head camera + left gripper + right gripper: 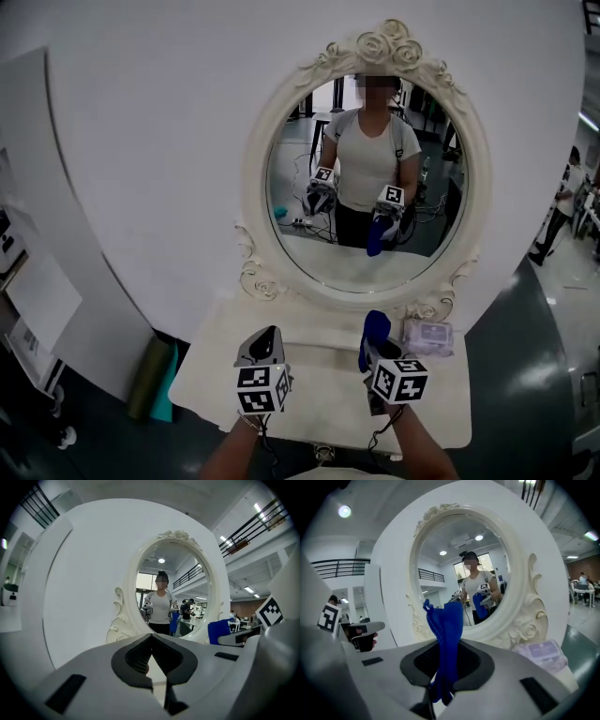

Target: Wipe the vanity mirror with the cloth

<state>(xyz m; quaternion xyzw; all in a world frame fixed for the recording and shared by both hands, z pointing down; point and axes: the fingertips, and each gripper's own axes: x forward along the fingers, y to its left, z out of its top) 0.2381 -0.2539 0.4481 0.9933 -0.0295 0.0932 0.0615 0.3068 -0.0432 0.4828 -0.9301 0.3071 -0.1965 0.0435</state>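
The oval vanity mirror (375, 262) in its ornate cream frame (255, 187) stands upright at the back of a cream table (319, 375). My right gripper (376, 352) hovers over the table just in front of the mirror's lower edge, shut on a blue cloth (375, 330) that sticks up from its jaws. In the right gripper view the cloth (447, 634) hangs in front of the mirror (450, 564) without touching it. My left gripper (266, 339) is alongside at the left, shut and empty, and its view faces the mirror (173, 597).
A pale purple packet (428, 335) lies on the table at the right, beside the mirror's base. A white curved wall panel (141, 141) rises behind the mirror. Green and teal rolls (155, 380) lean on the floor at the table's left.
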